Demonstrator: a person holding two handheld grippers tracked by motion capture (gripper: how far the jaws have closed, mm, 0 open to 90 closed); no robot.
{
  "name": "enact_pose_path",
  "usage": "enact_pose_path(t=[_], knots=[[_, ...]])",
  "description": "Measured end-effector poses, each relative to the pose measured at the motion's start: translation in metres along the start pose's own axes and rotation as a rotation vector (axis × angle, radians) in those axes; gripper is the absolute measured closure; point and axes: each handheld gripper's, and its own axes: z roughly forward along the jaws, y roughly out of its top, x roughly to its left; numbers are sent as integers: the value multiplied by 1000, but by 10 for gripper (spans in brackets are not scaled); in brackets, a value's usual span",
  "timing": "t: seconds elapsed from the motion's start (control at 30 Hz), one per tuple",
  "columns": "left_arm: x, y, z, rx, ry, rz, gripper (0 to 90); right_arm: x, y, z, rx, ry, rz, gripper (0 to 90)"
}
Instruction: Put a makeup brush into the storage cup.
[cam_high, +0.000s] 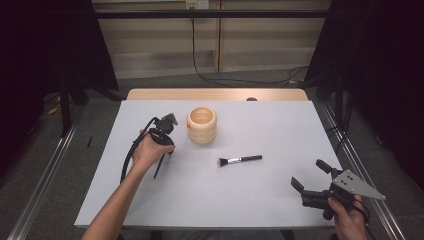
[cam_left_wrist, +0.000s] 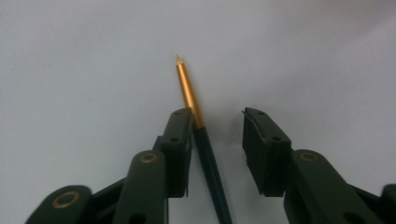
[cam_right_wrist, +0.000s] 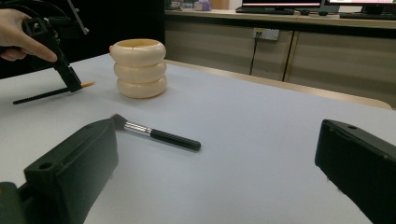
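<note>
Gold-ferruled thin brush (cam_left_wrist: 189, 91) lies between the left hand-held gripper (cam_left_wrist: 217, 135)'s parted jaws, touching only one, beside the cream holder (cam_high: 202, 125). Near the tabletop (cam_high: 280, 125)'s front edge, the right hand-held gripper (cam_high: 311, 175) is spread wide over bare surface.

Table (cam_high: 280, 200): pale grey top. Cream ribbed pot (cam_high: 202, 125), upright, open mouth, at about 11 o'clock from centre. Makeup brush (cam_high: 240, 160), black handle, lying flat near centre, bristles toward 9 o'clock. Left gripper (cam_high: 165, 145) at 9 o'clock, pointing down over a thin dark brush (cam_high: 159, 167) lying on the top. Right gripper (cam_high: 307, 176) at 4 o'clock, jaws apart, aimed toward 10 o'clock, nothing between them.
</note>
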Motion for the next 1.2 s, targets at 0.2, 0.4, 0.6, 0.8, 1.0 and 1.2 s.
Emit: enact_pose_path(t=[0.2, 0.4, 0.6, 0.8, 1.0, 1.2], knots=[[0, 1, 2, 12, -6, -22, 698, 0, 0, 0, 1, -3, 3, 0], [-1, 1, 3, 14, -9, -38, 787, 0, 0, 0, 3, 3, -1, 0], [3, 1, 4, 12, -36, -56, 836, 0, 0, 0, 2, 1, 2, 0], [5, -1, 4, 1, -50, -49, 833, 0, 0, 0, 3, -1, 3, 0], [10, -2, 3, -5, -83, -61, 842, 0, -1, 0, 10, 4, 6, 0], [14, -3, 2, -14, -108, -78, 842, 0, -1, 0, 10, 0, 7, 0]])
